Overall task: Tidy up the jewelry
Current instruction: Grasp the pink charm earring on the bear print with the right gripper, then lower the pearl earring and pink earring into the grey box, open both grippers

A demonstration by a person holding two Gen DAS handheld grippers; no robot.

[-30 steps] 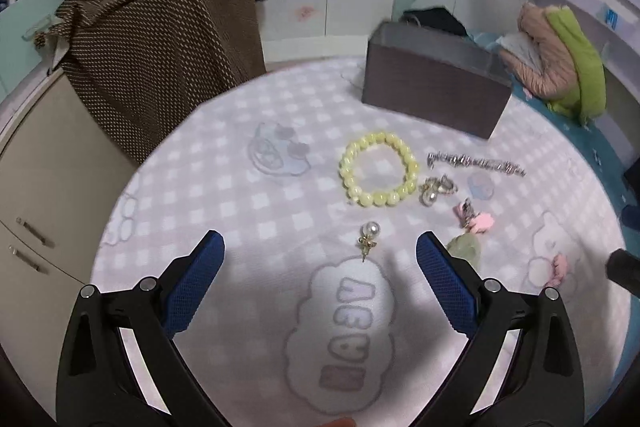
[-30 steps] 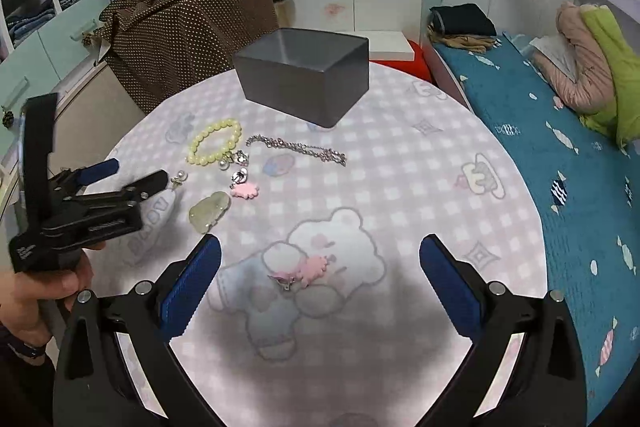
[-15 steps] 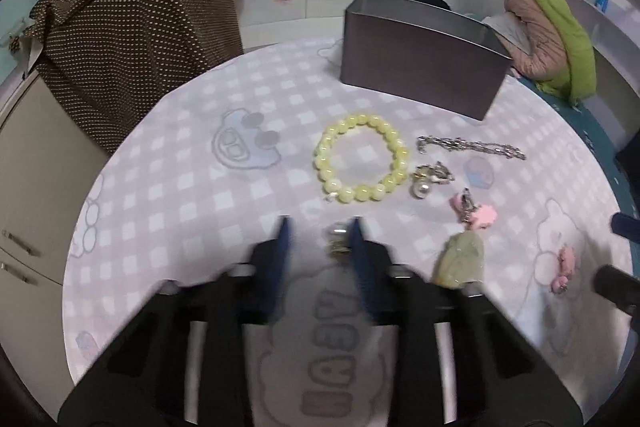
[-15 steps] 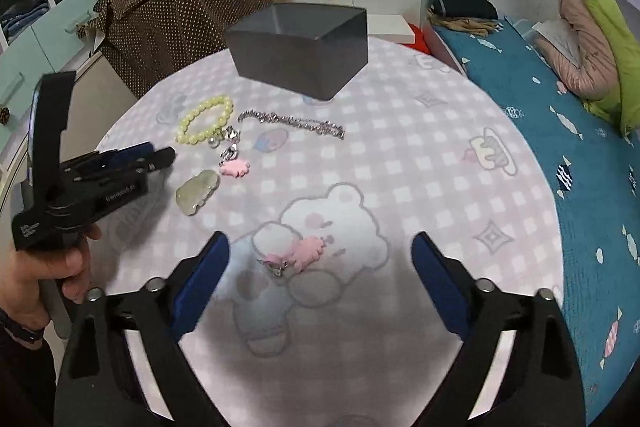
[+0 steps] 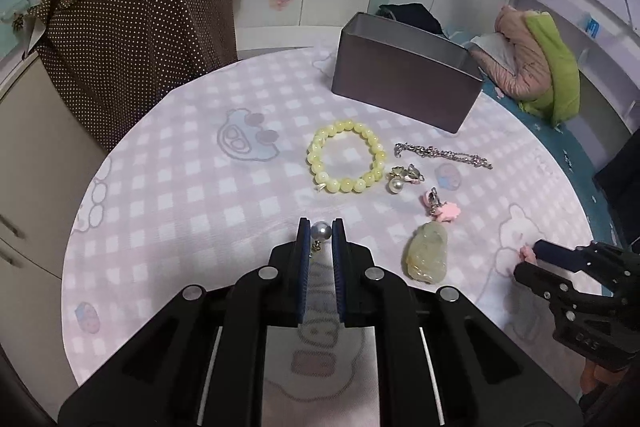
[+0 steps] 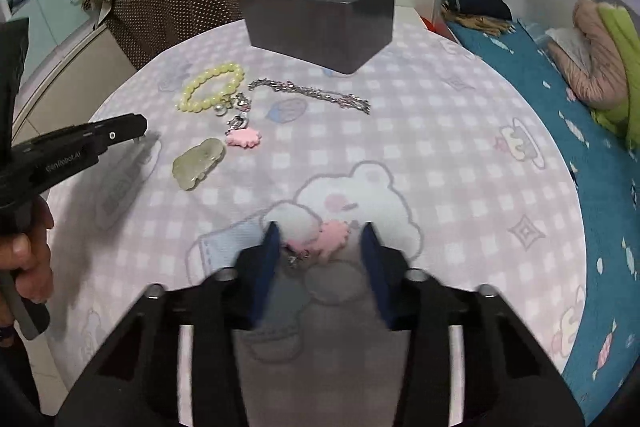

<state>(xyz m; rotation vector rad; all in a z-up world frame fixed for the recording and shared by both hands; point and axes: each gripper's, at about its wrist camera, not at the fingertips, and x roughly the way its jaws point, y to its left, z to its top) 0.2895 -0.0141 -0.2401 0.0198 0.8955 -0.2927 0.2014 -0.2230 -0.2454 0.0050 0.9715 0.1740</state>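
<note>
Now left gripper (image 5: 321, 231) fingers pinch grey pearl earring (image 5: 321, 231); right gripper (image 6: 318, 241) apparently half-open, blurred, around pink flower charm (image 6: 333, 235).

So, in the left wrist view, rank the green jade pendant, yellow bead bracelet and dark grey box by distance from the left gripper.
1. Green jade pendant, just right of the left gripper.
2. Yellow bead bracelet, ahead on the cloth.
3. Dark grey box, farthest, at the far edge.

Left gripper (image 5: 321, 229) is reaching forward low over the table, blue pads pinching a pearl earring (image 5: 320, 231); right gripper (image 6: 319, 237) is hovering low, fingers part-spread and blurred, straddling a pink flower charm (image 6: 334, 235).
</note>
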